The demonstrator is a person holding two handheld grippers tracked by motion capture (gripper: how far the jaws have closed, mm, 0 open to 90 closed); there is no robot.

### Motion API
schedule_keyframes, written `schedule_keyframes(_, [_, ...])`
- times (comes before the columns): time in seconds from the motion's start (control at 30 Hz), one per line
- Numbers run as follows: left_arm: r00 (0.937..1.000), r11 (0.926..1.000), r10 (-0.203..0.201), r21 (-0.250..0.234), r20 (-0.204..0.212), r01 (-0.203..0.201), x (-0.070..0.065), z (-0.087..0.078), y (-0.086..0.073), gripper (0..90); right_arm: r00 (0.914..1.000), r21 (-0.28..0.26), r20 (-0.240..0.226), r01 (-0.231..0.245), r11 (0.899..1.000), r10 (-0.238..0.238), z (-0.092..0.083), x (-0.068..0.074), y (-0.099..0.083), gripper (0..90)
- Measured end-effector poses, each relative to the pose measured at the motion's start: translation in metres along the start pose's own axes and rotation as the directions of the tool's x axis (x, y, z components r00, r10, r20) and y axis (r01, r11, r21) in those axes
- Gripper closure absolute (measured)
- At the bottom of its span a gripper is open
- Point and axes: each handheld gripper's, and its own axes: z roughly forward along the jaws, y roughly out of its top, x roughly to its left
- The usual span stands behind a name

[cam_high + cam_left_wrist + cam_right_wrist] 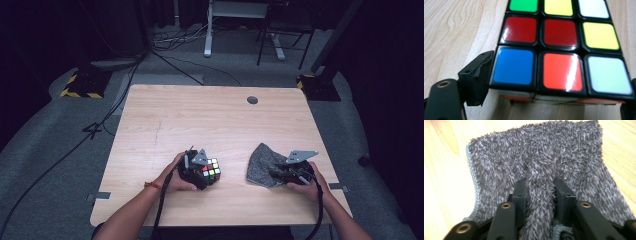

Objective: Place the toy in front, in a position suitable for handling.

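Note:
A scrambled Rubik's cube [212, 171] rests on the wooden table [200, 115] near its front edge. My left gripper [206, 175] is shut on it. In the left gripper view the cube [560, 32] fills the frame, and the left finger [476, 80] presses against its side by the blue sticker. To the right lies a grey fuzzy cloth [262, 161]. My right gripper [280, 172] grips its near edge. In the right gripper view the two black fingers [520, 192] pinch a raised ridge of the cloth [536, 157] between them.
A round cable hole [252, 100] sits near the table's far edge. Beyond the table, cables [175, 60] run across the grey floor, and a white desk leg [207, 30] and stand bases are at the back.

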Motion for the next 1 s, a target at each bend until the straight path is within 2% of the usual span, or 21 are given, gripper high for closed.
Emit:
schedule_keyframes(0.13, [0.9999,0.9999,-0.006,-0.012,-0.009,0.006,0.0,0.0,0.0,18.5,1.0,-0.016,0.002,-0.008,1.0,0.008,0.0,-0.001,-0.001,73.1])
schedule_keyframes(0.17, [0.9998,0.9998,-0.01,-0.016,-0.018,0.01,0.0,-0.002,-0.001,21.3,0.9999,-0.019,0.003,-0.01,1.0,0.01,0.0,0.0,-0.002,73.7])
schedule_keyframes(0.2, [0.9997,0.9994,-0.013,-0.033,-0.019,0.012,0.001,-0.003,-0.002,29.3,1.0,-0.021,0.007,-0.007,1.0,0.007,0.0,0.0,-0.002,74.7])
schedule_keyframes(0.23, [0.9994,0.9991,-0.025,-0.035,-0.022,0.025,0.001,-0.003,-0.003,33.6,0.9999,-0.025,0.012,0.003,1.0,-0.003,-0.001,0.001,-0.002,75.8])
schedule_keyframes(0.3, [0.9997,0.9995,-0.014,-0.03,-0.022,0.014,0.001,-0.004,-0.003,33.7,0.9993,-0.035,0.023,0.03,0.999,-0.029,-0.001,0.007,-0.002,76.6])
schedule_keyframes(0.47, [0.9999,0.9996,-0.003,-0.027,-0.014,0.003,0.001,-0.004,-0.003,33.7,0.9986,-0.037,0.01,0.052,0.998,-0.051,-0.001,0.013,0.0,77.0])
schedule_keyframes(0.67, [0.9999,0.9993,-0.014,-0.034,0.003,0.014,0.004,-0.004,-0.003,33.8,0.9991,-0.048,-0.005,0.043,0.998,-0.043,-0.001,0.012,0.0,77.2])
schedule_keyframes(0.8, [1.0,0.9997,0.003,-0.024,-0.001,-0.003,0.004,-0.004,-0.001,33.8,0.9991,-0.058,-0.001,0.043,0.997,-0.043,-0.003,0.011,0.0,77.4])
schedule_keyframes(0.87, [0.9997,0.9998,0.007,-0.016,0.023,-0.006,0.004,-0.004,0.0,33.8,0.9993,-0.064,-0.002,0.037,0.997,-0.037,-0.004,0.01,0.0,77.6])
schedule_keyframes(1.0, [0.9981,0.999,0.043,0.013,0.045,-0.043,0.001,-0.006,0.005,33.8,0.9993,-0.073,0.003,0.038,0.997,-0.038,-0.006,0.01,0.001,77.9])
